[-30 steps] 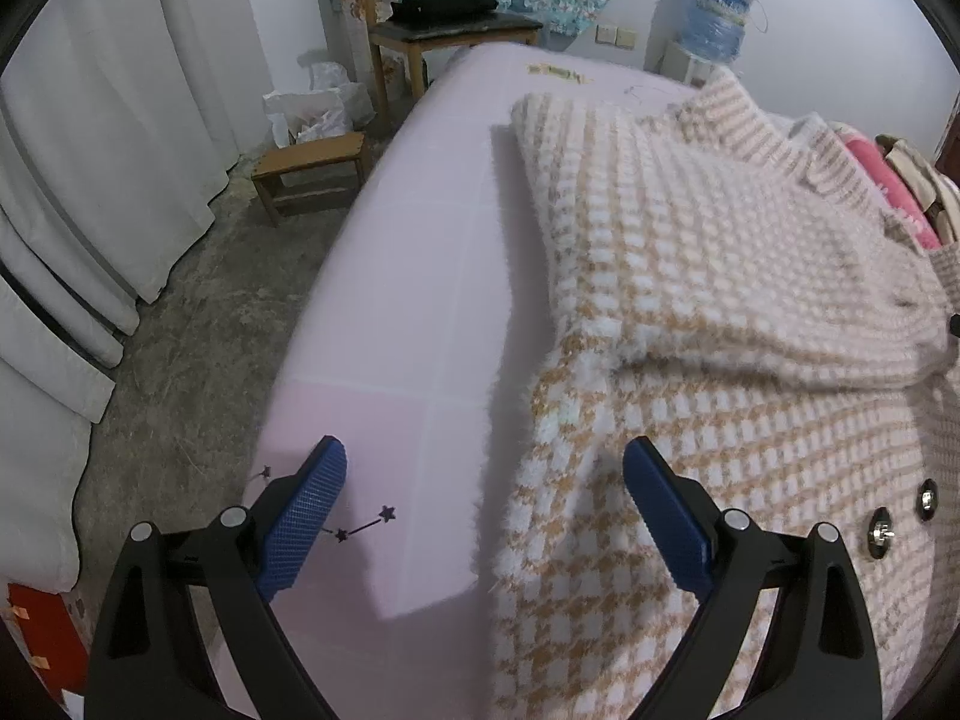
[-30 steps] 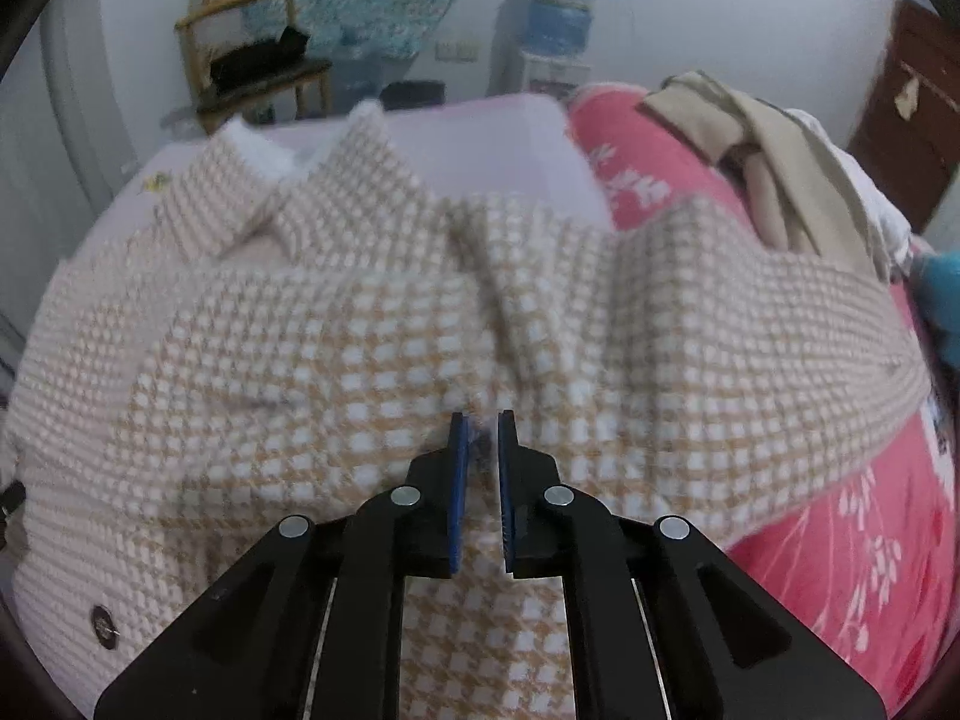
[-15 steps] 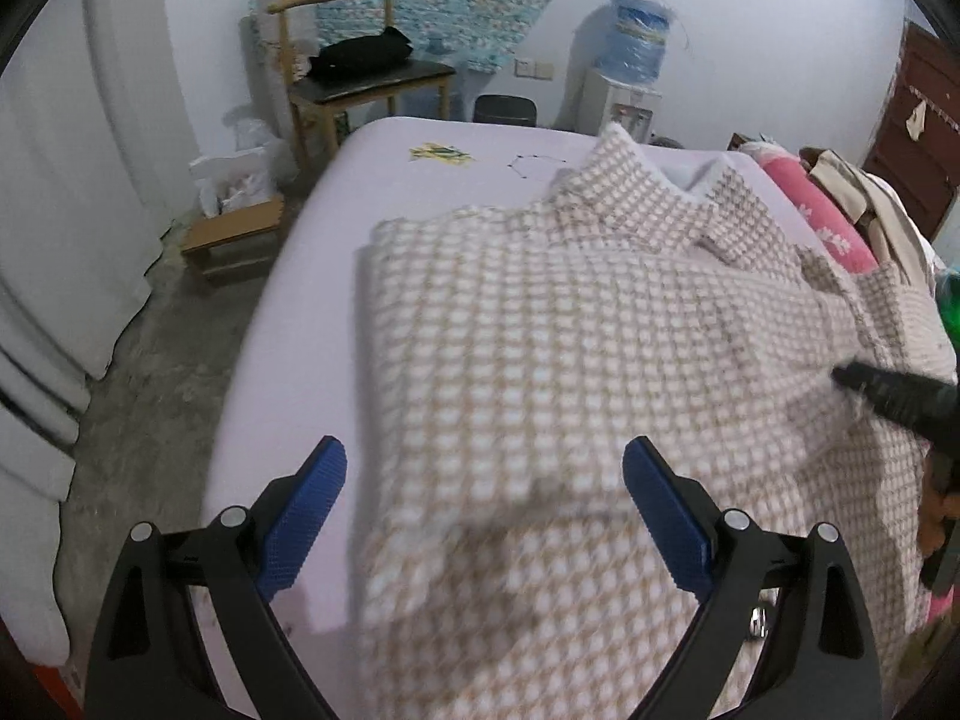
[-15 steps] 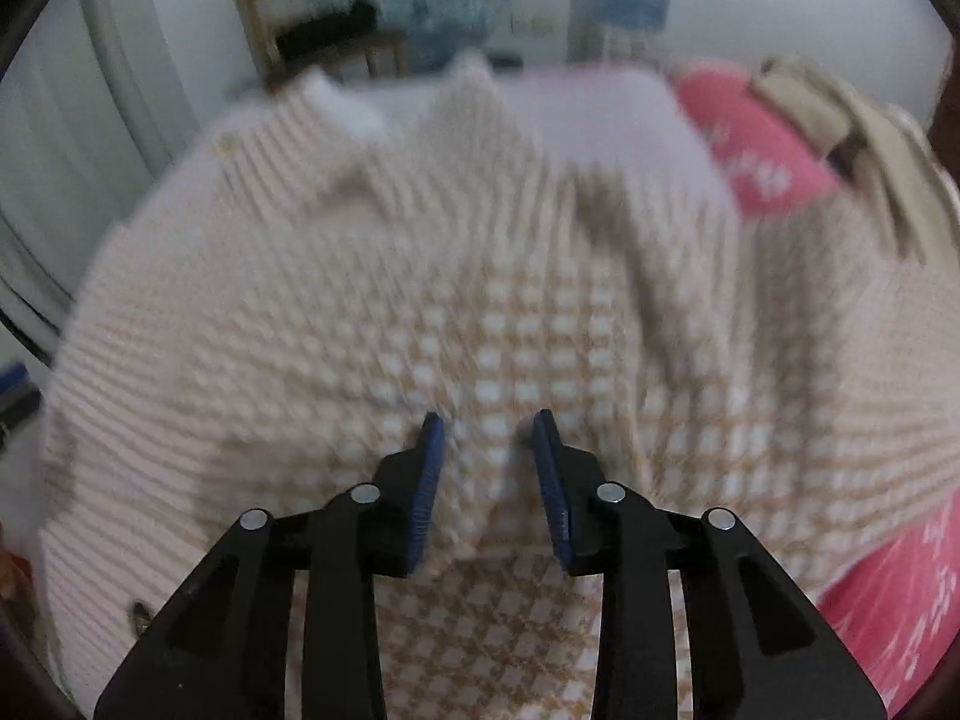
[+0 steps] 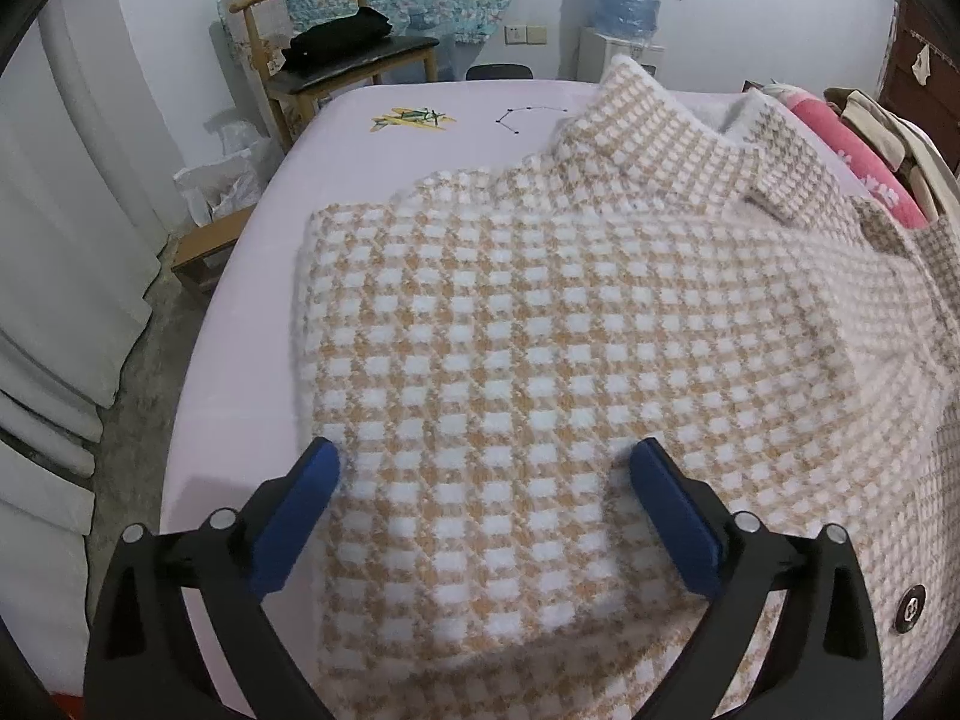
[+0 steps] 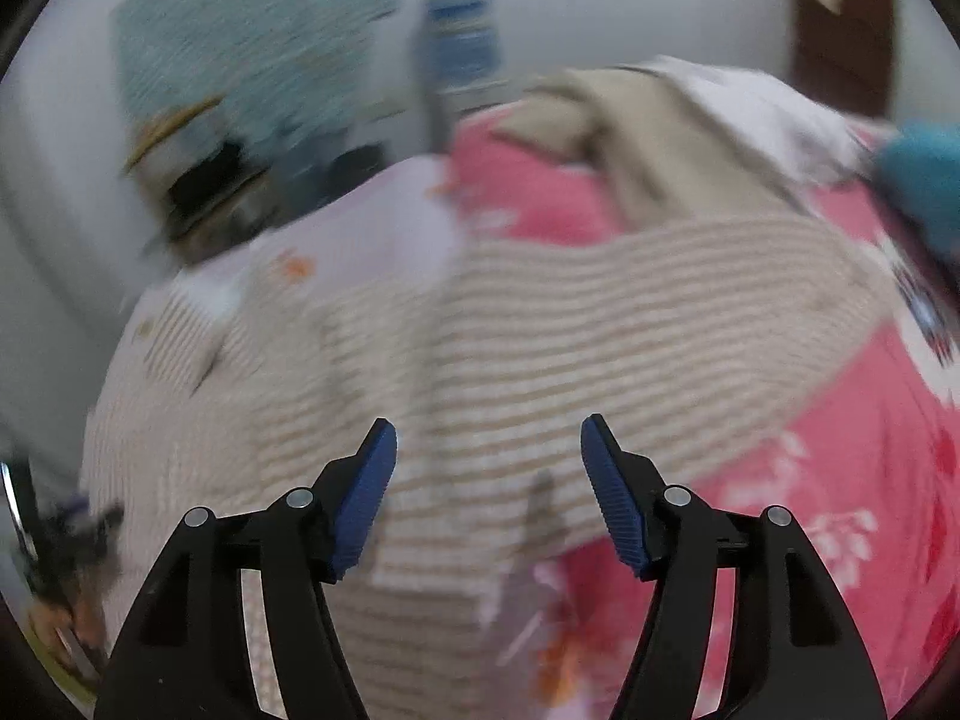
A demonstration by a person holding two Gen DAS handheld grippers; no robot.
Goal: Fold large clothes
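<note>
The thick, fuzzy tan-and-white checked knit coat (image 5: pixel 540 360) lies spread across the pale lilac bed sheet (image 5: pixel 252 360), collar end toward the wooden chair with the black seat (image 5: pixel 336 66) at the far end of the bed. One side panel is already turned over onto the body, leaving a straight folded edge on the chair side. Your view from the right wrist is badly blurred, but the coat's other side (image 6: pixel 600 324) lies partly over a pink floral quilt (image 6: pixel 810 480) on the side of the bed away from the chair.

Judged by its pile and drape, this garment is soft, bulky and moderately heavy. Expect it to sag and slide off a shallow pinch. The fleece gives good friction. Take hold at an edge or hem through the full thickness, not on the flat face and not on the metal buttons (image 5: pixel 909 606).

Your left gripper (image 5: pixel 483 483) stands fully open and empty. It is poised just above the folded panel, with the panel's folded edge lying beside the pad nearer the chair.

Your right gripper (image 6: pixel 489 468) has just been opening. Its pads are apart with nothing pinched between them, and it sits over the coat near the quilt border.
</note>
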